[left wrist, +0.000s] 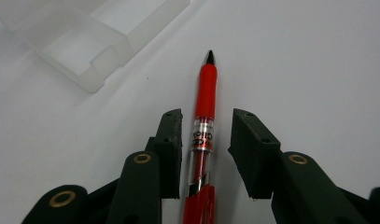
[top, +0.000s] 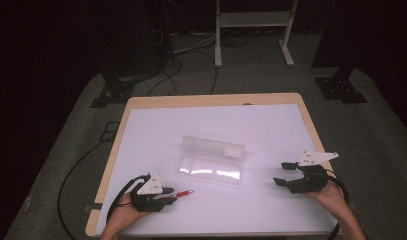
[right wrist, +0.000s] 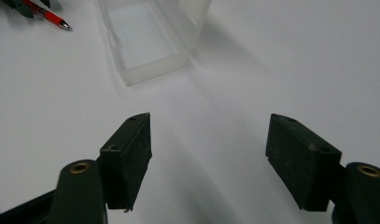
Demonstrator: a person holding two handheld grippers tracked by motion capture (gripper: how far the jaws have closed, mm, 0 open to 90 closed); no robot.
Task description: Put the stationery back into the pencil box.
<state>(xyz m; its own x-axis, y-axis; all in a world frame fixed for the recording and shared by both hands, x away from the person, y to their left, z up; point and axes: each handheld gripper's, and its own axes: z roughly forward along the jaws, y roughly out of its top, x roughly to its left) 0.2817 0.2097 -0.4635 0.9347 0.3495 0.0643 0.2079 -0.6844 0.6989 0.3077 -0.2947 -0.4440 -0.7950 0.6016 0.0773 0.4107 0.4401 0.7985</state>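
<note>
A red pen (top: 182, 193) lies on the white table top (top: 271, 125) near the front left, tip toward the right. My left gripper (top: 168, 194) straddles the pen's barrel (left wrist: 205, 93); in the left gripper view (left wrist: 206, 128) the jaws stand narrowly apart, with a small gap on each side of the pen. A clear plastic case (top: 211, 161) lies opened at the table's middle, lid upright at the back. My right gripper (top: 284, 173) is open at the right, nothing between its jaws (right wrist: 208, 140), pointing toward the case (right wrist: 145, 42) and the distant pen (right wrist: 50, 17).
The table's wooden rim (top: 116, 150) frames the white top. Beyond it are grey carpet, black cables (top: 171, 75), dark stand bases (top: 341, 89) and a white frame (top: 251, 30). A corner of the case (left wrist: 85, 46) lies just left of the pen tip.
</note>
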